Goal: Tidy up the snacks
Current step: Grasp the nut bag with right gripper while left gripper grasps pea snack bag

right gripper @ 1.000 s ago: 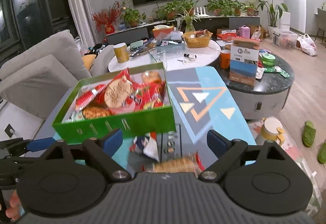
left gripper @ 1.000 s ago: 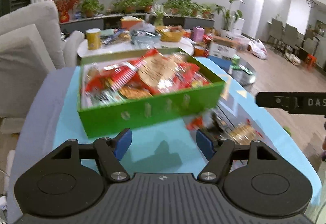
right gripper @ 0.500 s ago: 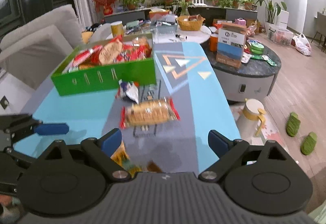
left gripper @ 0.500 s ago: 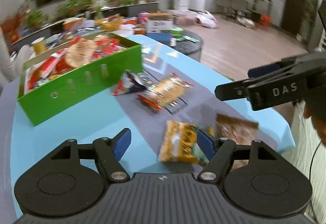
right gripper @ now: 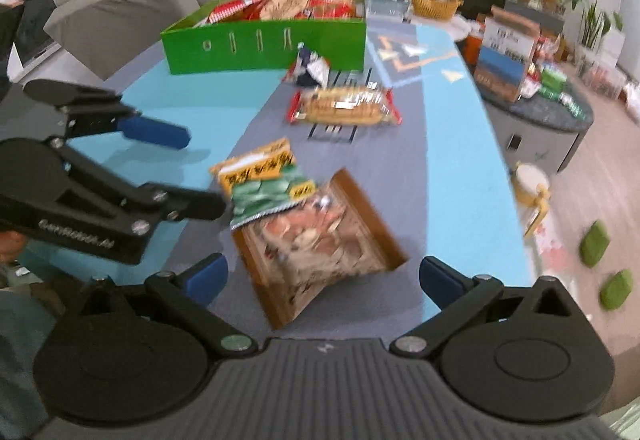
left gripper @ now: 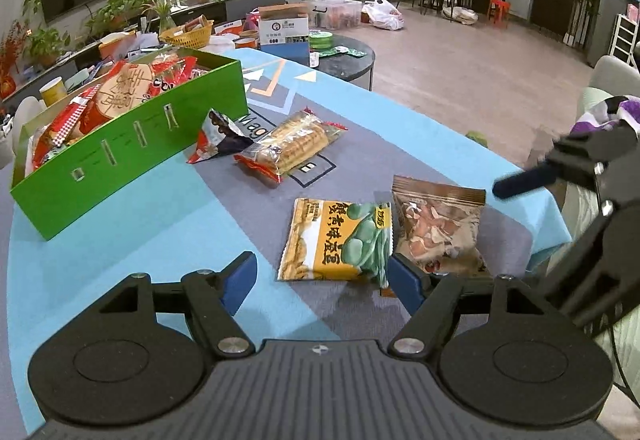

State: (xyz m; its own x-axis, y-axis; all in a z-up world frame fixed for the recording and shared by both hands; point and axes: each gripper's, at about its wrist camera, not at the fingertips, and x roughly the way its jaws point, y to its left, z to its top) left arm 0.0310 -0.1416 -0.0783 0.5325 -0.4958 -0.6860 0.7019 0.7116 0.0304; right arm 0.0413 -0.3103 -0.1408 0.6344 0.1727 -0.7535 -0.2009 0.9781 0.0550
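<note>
Clearly we are only partway through. Our green box (left gripper: 128,144) at the far left of the tabletop (left gripper: 120,240) is already heaped with red and orange packets, yet four snacks lie loose outside it. Just beside the box's near wall sits a small dark crumpled packet (left gripper: 218,136), and touching it on the right is a clear-wrapped biscuit pack (left gripper: 292,146). Nearer to us lie a yellow-and-green bean packet (left gripper: 336,240) and, at its right, a brown-edged bag of mixed pieces (left gripper: 438,228); the two overlap slightly at their edges.

Our left tool (left gripper: 322,278) hovers low over the near edge of the yellow-and-green packet, fingers spread wide with nothing between them. Our right tool (right gripper: 322,276) is likewise wide open and empty, poised above the brown-edged bag; its view is blurred, so finer contact is hard to judge.

We judge that the two near bags come next, one per tool, then the biscuits and the dark packet. With the box so full, room may be tight.
</note>
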